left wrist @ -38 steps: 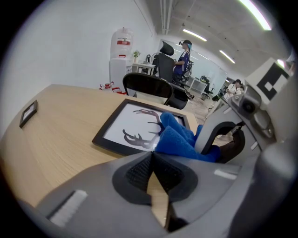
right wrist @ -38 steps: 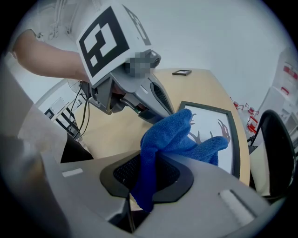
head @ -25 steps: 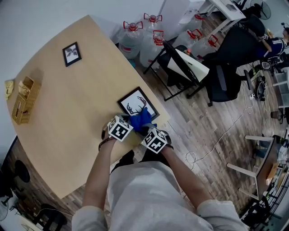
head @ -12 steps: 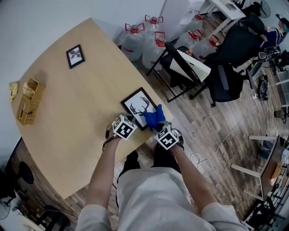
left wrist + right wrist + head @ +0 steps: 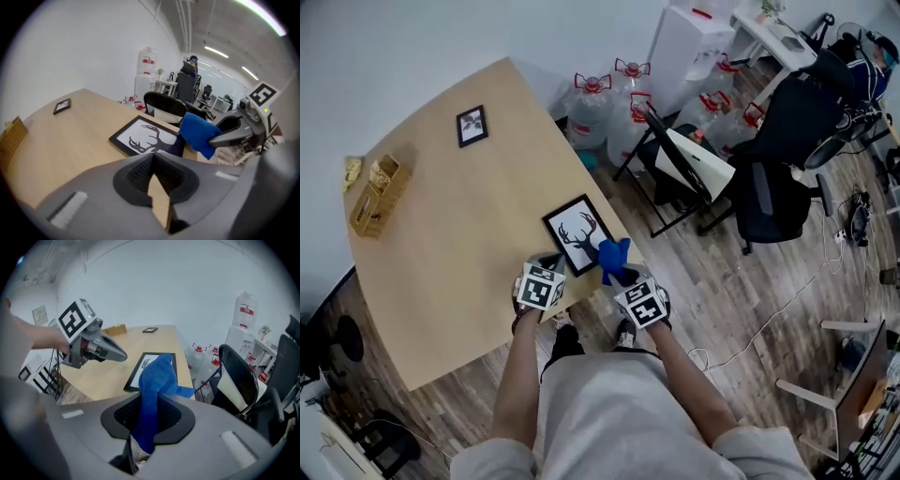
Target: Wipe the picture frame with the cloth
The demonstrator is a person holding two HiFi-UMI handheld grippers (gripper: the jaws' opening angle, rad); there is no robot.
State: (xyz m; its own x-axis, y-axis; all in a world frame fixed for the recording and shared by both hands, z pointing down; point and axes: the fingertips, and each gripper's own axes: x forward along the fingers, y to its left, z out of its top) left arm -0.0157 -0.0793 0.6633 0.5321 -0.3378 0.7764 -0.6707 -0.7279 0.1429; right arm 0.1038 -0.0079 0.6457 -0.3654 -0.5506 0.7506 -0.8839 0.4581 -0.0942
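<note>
Right gripper view: your right gripper (image 5: 149,401) pinches the blue cloth (image 5: 158,376) by the deer picture frame (image 5: 138,371); left gripper (image 5: 152,157) pressed together, empty.

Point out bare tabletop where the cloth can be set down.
Widest free patch: the middle of the table, between the small frame, the wooden box and the deer frame. Crowded at the near edge, where the left tool, the right tool and the cloth meet by the deer frame.
</note>
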